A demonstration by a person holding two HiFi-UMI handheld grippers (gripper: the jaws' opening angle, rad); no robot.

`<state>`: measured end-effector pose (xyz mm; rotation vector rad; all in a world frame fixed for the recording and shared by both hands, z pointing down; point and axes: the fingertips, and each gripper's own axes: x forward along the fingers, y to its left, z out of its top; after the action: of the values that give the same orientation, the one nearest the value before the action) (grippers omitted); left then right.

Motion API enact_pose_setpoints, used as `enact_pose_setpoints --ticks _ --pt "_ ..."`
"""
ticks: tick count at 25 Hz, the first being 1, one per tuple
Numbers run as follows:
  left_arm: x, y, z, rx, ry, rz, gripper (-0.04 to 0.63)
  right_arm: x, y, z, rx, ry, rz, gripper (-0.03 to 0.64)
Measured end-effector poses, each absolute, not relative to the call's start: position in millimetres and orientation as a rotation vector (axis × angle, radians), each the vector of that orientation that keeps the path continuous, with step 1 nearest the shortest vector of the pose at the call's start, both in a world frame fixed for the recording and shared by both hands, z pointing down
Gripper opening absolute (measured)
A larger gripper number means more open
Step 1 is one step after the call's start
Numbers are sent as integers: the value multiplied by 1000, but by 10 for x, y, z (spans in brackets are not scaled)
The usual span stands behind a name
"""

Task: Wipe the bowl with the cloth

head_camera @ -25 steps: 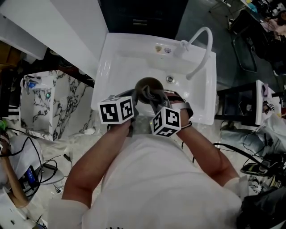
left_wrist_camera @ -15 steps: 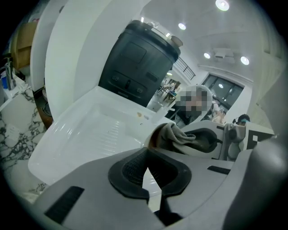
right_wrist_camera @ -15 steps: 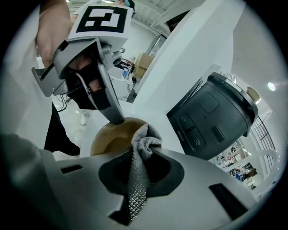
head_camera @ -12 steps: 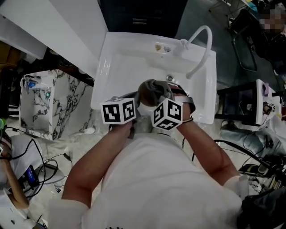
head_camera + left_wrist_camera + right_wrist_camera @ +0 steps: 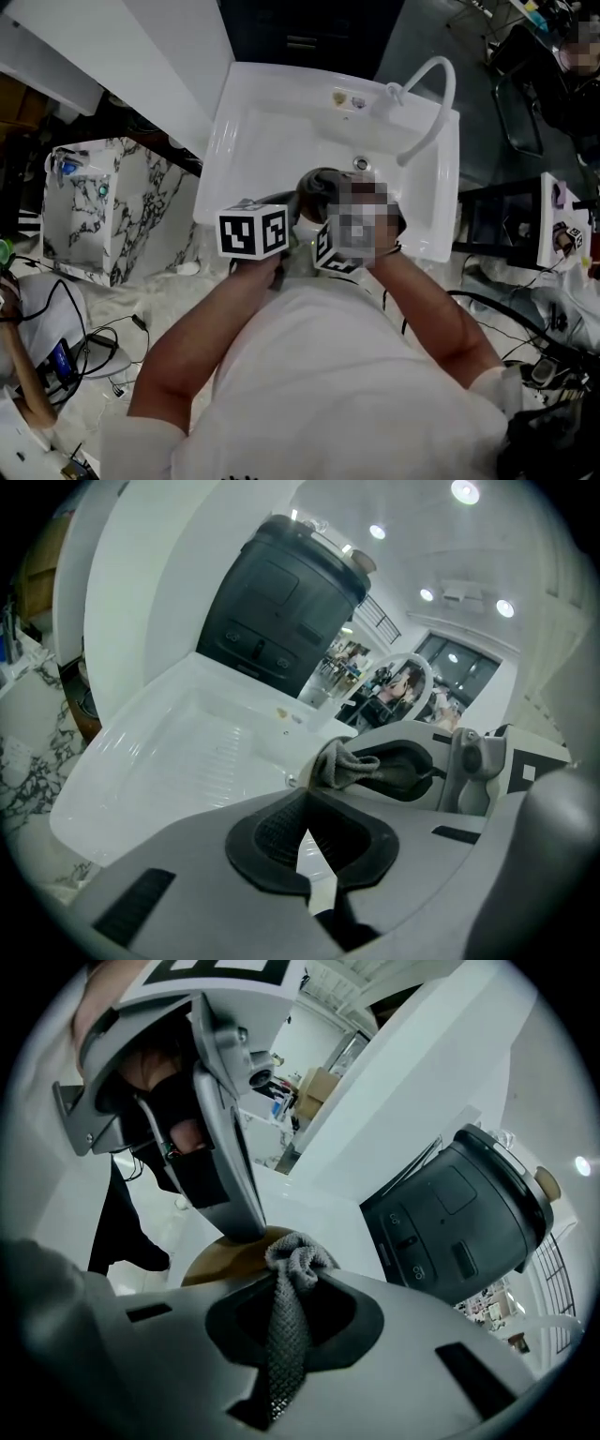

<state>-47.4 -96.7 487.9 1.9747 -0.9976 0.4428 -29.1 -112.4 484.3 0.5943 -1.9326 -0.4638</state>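
Both grippers work over the white sink. My left gripper is shut, and its finger comes down onto the rim of the tan-brown bowl, holding it. In the head view the bowl shows only as a dark round shape beyond the marker cubes. My right gripper is shut on the grey waffle cloth, whose bunched end sits over the bowl's edge. From the left gripper view, the right gripper and the cloth lie just ahead of my left gripper.
A curved white faucet stands at the sink's back right, with the drain just beyond the bowl. A dark appliance sits behind the sink. A marbled cabinet is to the left, and cables lie on the floor.
The right gripper with the cloth has moved up and to the right across the bowl. The left gripper has stayed almost where it was, still holding the bowl.
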Motion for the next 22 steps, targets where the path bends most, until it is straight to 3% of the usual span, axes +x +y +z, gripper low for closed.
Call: enact_pose_setpoints --ticks 22 --pt "-750 -1048 4892 1986 -1102 464 9 -303 -845 5037 447 -1858 -505 28"
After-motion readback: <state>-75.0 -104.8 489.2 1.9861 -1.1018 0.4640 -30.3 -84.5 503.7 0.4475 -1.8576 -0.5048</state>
